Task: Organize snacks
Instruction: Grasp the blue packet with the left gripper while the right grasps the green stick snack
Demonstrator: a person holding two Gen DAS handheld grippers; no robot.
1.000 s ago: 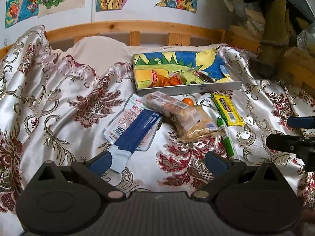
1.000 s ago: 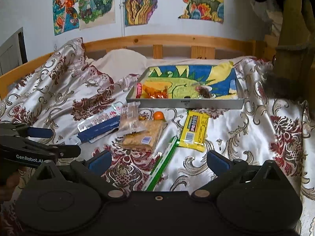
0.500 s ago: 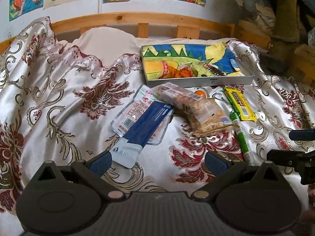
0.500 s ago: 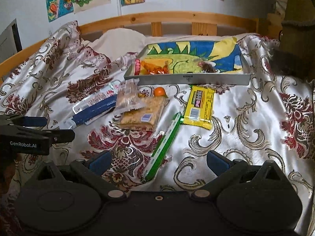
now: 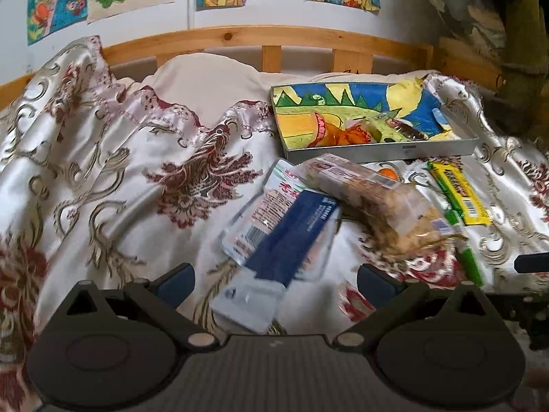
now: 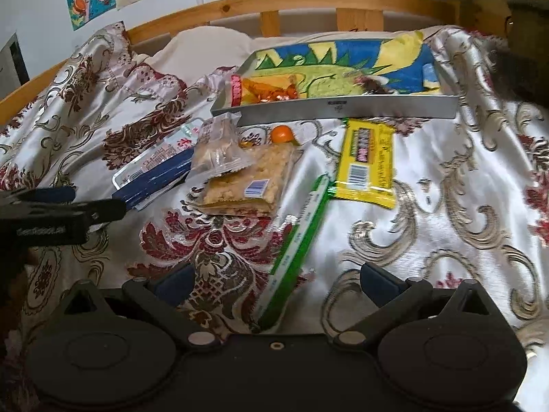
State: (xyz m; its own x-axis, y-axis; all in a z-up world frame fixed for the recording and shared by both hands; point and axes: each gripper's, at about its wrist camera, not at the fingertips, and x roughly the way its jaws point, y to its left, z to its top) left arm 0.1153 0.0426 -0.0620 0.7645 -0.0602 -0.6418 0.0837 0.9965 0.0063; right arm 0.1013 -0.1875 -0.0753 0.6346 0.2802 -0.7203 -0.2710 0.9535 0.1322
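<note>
little print is legible. a blurred white brand line, too smeared to be spelled out, is borne on the side of the left gripper point(image 6: 61, 214). a barcode is carried on a white label of the crumbly snack pack point(image 6: 255, 187), and another on the yellow wrapper point(image 6: 367, 163), whose pink lettering is unreadable. red characters on the clear flat packet point(image 5: 274, 202) cannot be made out.

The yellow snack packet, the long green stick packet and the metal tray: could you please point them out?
yellow snack packet point(image 6: 367, 161), right wrist view, middle of wrapper.
long green stick packet point(image 6: 298, 243), right wrist view, mid-length.
metal tray point(image 6: 343, 107), right wrist view, front wall.
</note>
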